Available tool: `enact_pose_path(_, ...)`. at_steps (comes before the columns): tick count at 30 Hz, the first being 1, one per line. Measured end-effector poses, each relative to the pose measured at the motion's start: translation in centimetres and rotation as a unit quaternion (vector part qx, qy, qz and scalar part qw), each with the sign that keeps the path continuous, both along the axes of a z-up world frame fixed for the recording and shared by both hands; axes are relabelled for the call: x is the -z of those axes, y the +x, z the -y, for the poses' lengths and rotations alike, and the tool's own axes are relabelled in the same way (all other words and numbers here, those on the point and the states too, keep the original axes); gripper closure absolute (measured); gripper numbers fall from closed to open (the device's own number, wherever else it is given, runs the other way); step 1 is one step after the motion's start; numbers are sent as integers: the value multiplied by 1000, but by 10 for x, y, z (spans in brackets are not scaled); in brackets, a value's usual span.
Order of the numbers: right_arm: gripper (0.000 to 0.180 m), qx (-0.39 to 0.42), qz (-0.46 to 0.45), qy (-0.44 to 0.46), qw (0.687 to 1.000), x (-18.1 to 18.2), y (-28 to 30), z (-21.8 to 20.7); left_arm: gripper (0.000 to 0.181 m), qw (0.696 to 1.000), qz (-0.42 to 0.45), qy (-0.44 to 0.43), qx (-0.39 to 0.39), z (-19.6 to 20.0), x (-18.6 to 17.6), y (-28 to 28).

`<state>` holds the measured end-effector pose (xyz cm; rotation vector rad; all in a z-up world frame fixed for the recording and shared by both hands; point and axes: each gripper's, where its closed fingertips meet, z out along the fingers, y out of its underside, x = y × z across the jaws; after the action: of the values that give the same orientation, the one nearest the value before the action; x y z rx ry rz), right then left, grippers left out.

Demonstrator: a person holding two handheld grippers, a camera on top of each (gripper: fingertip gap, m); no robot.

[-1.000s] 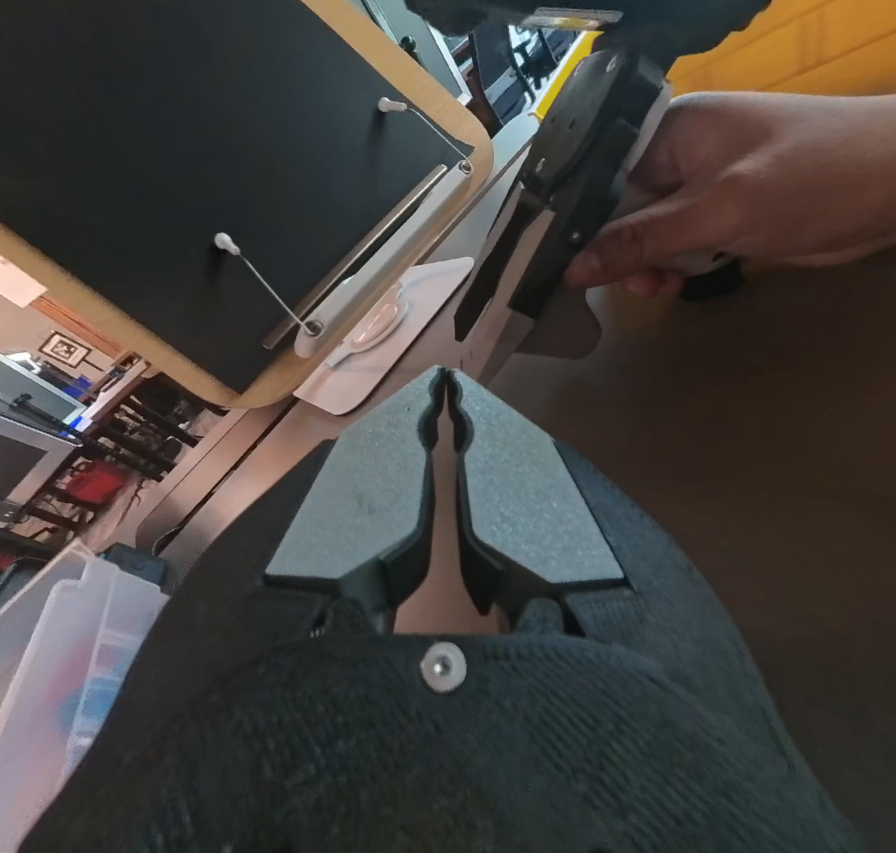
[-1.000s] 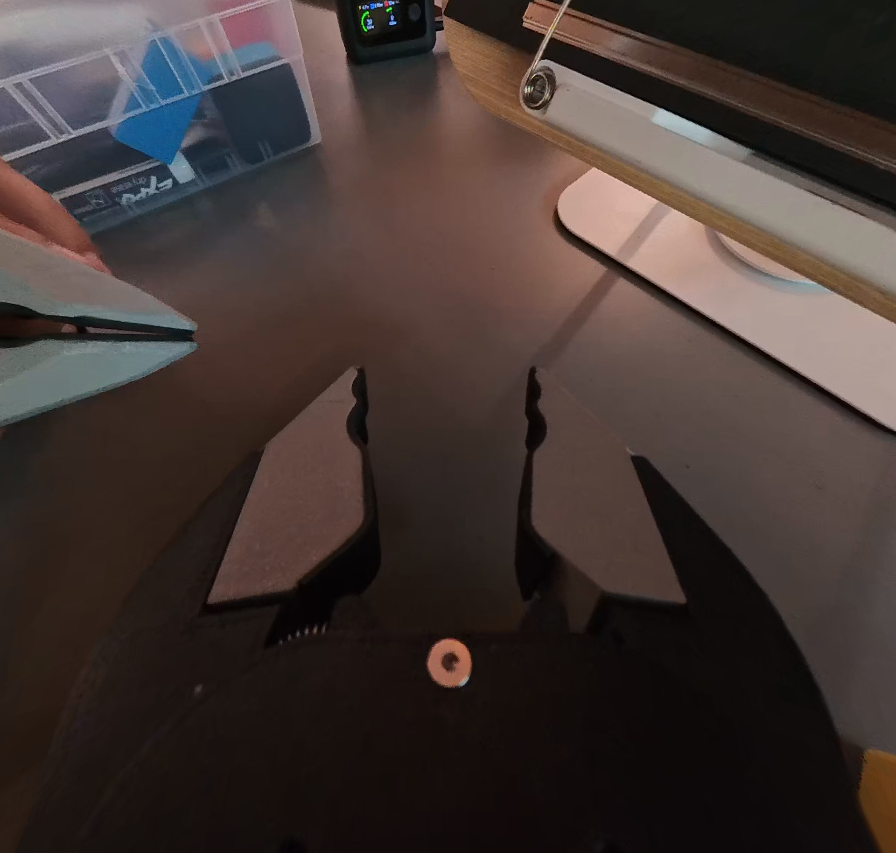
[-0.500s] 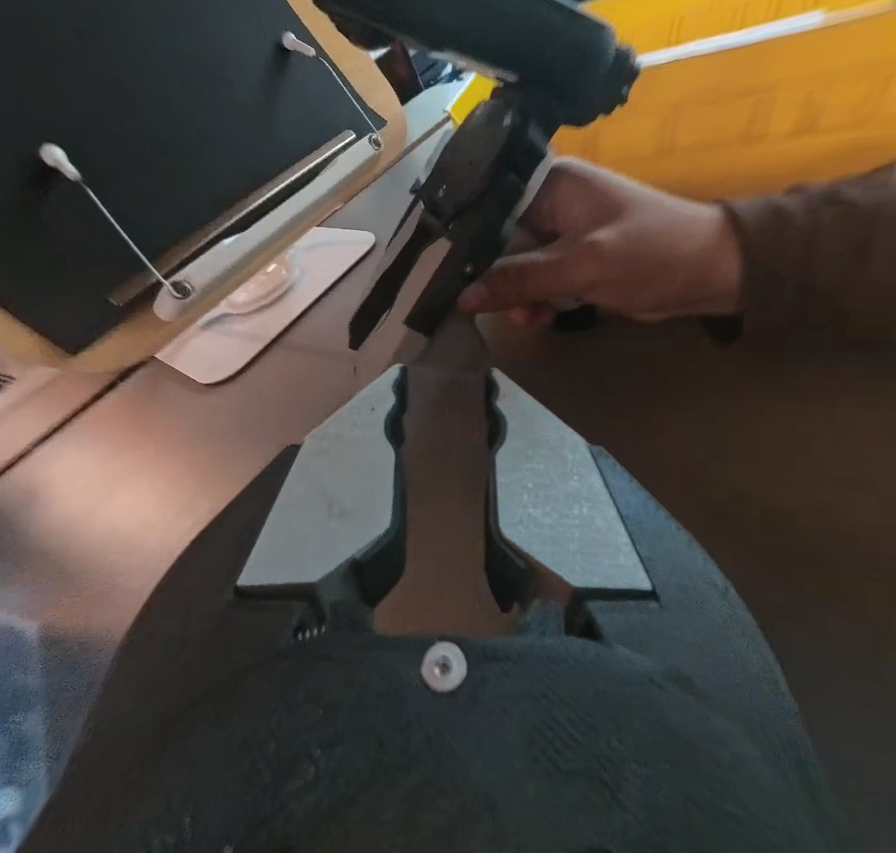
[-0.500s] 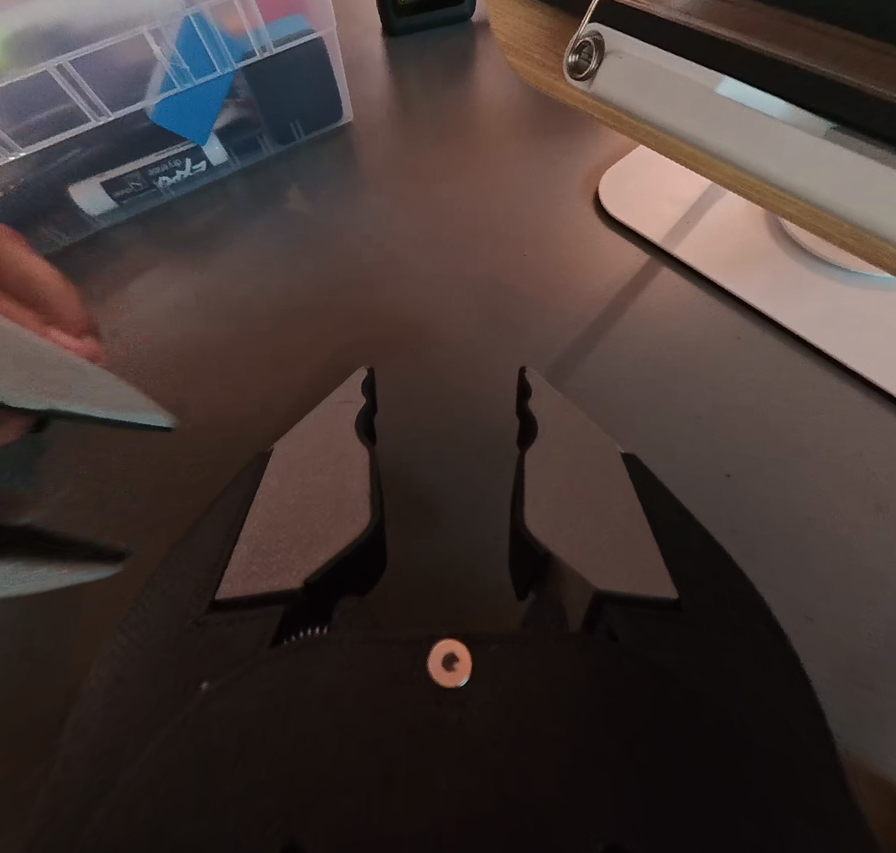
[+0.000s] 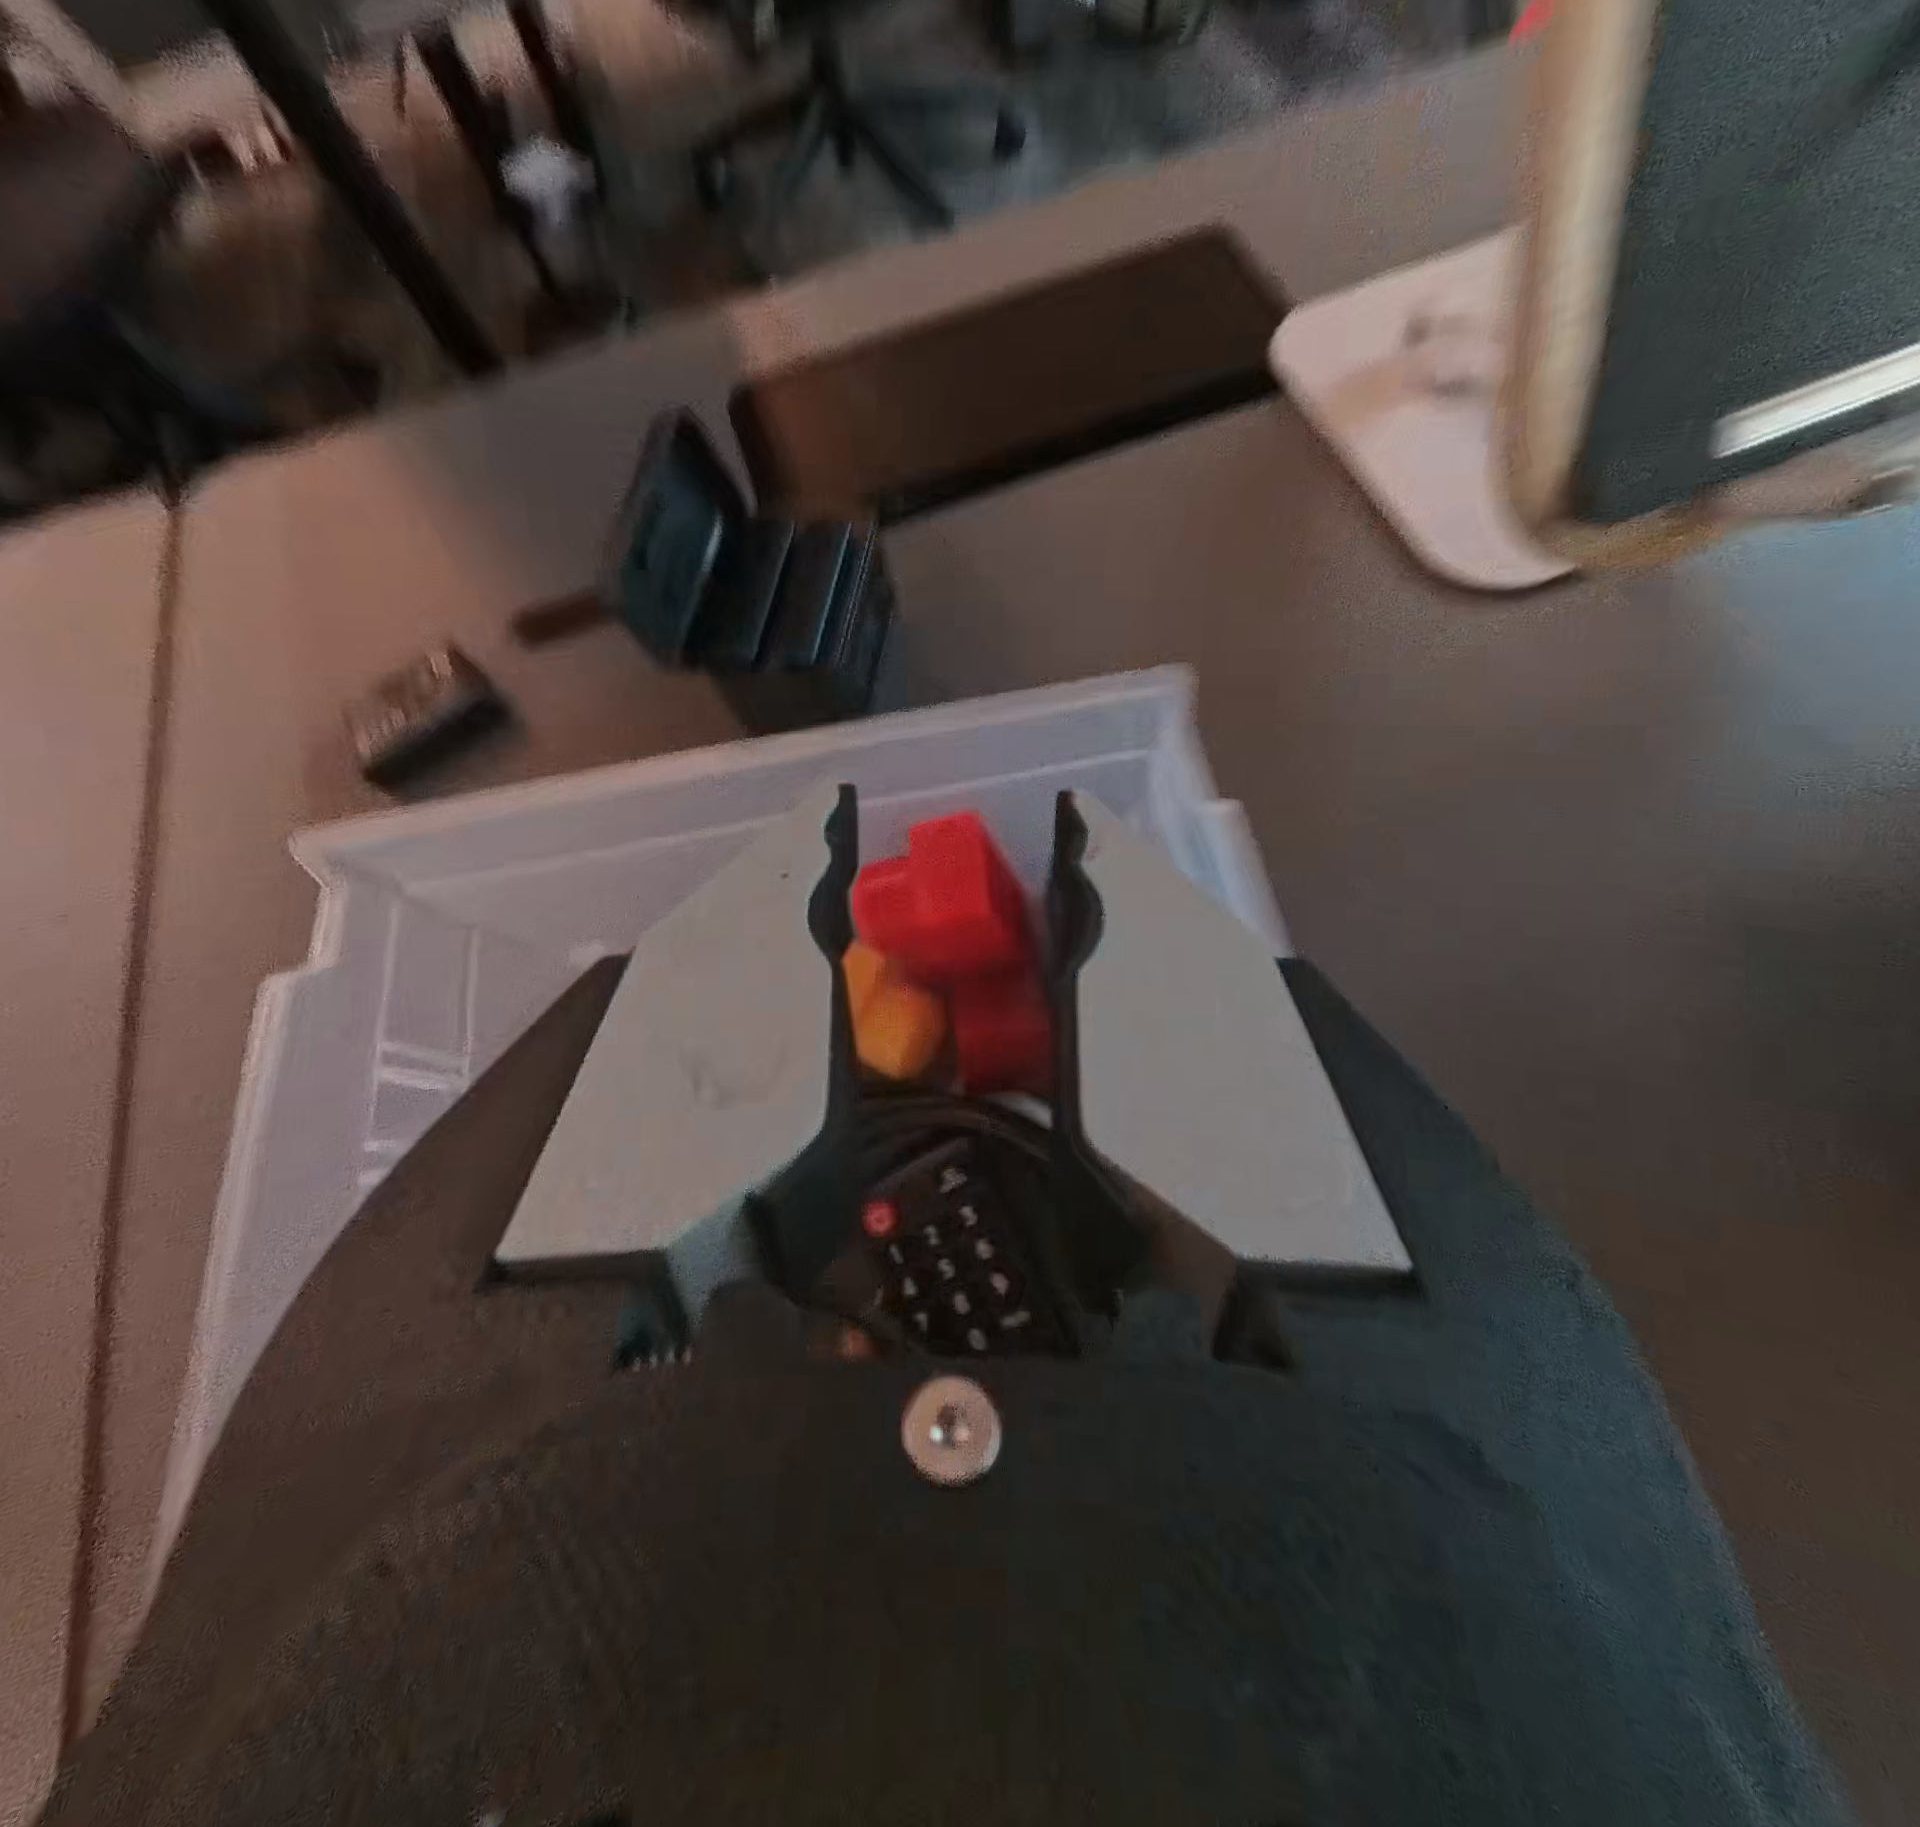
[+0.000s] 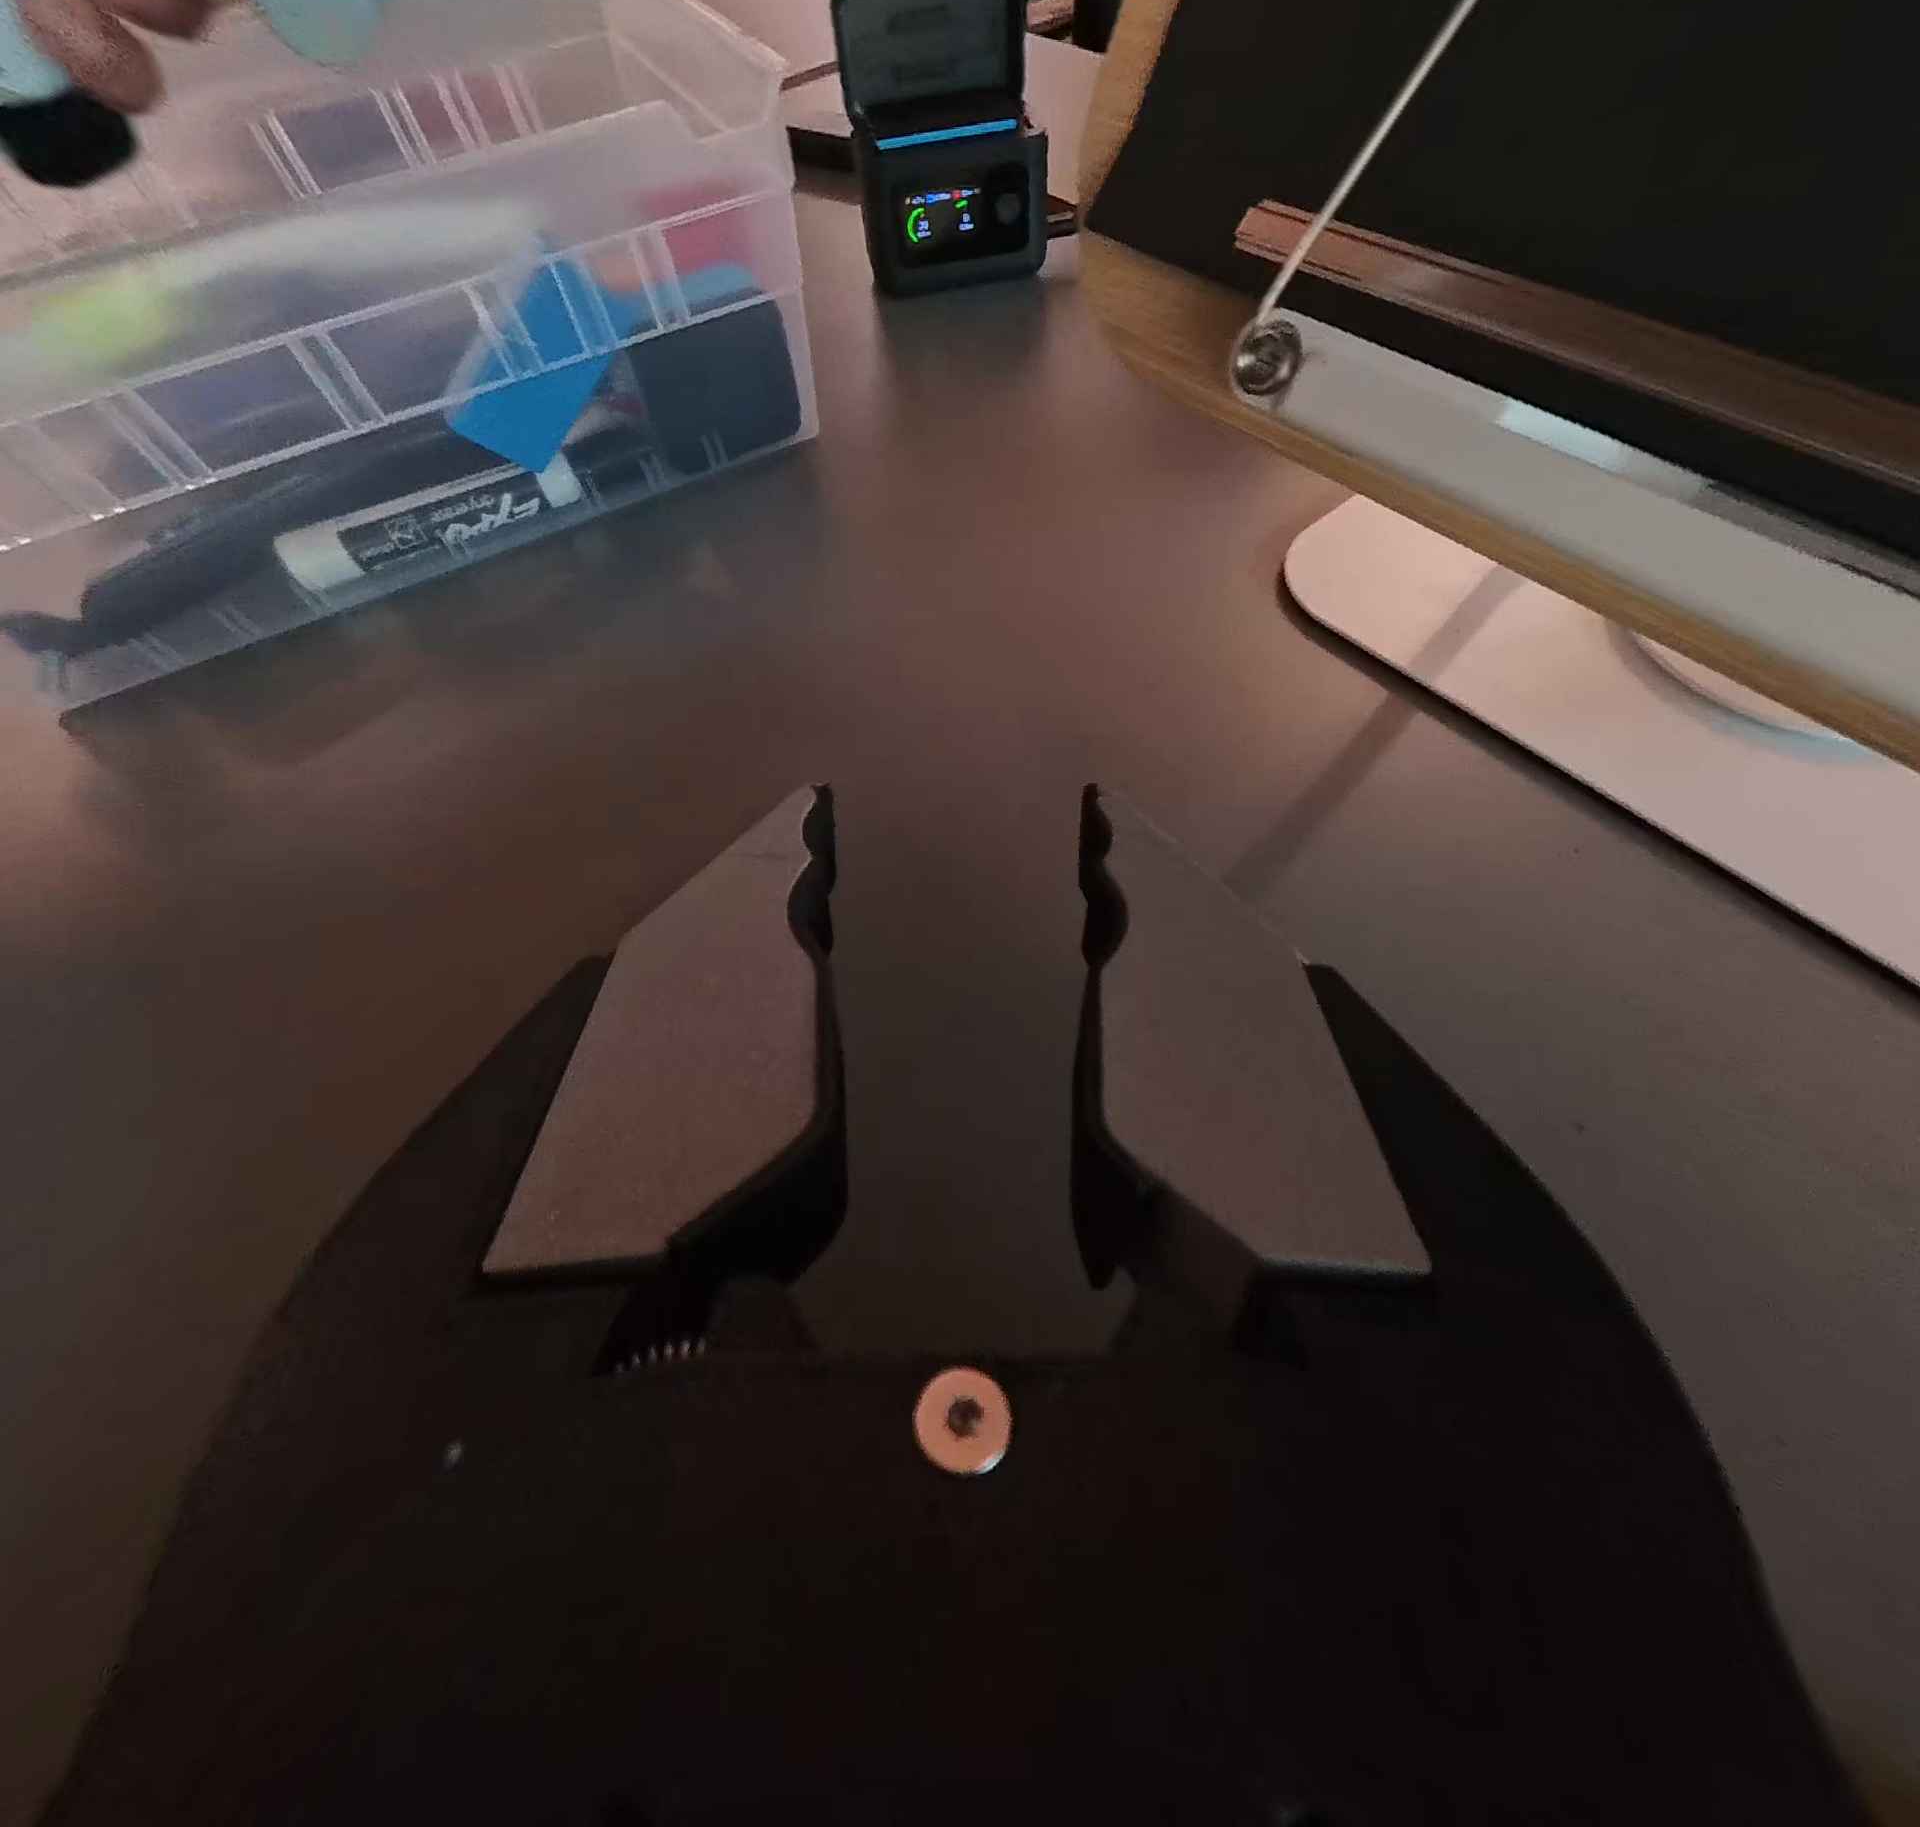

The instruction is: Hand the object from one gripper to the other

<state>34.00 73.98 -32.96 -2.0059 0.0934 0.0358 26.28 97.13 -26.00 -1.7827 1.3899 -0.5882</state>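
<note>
Red blocks: 2 | orange block: 1 | left claw agape, empty | right claw agape, empty

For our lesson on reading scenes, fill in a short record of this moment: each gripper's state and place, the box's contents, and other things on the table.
left gripper: open, empty, above the clear plastic organiser box
right gripper: open, empty, over bare dark table
box contents: red blocks, orange block, black keypad device, marker, blue piece
other things: small device with lit screen, stand with white base
handover: not yet begun
</note>
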Motion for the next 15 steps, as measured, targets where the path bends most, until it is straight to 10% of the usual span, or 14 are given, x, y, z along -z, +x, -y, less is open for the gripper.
enact_pose_path(8,136,-9,2,0,1000,0,-4,-2,162,995,-92,5,-32,-35,64,2)
enact_pose_path(15,136,-7,-21,11,1000,-3,-1,-1,153,998,-50,1,-48,-43,39,-2)
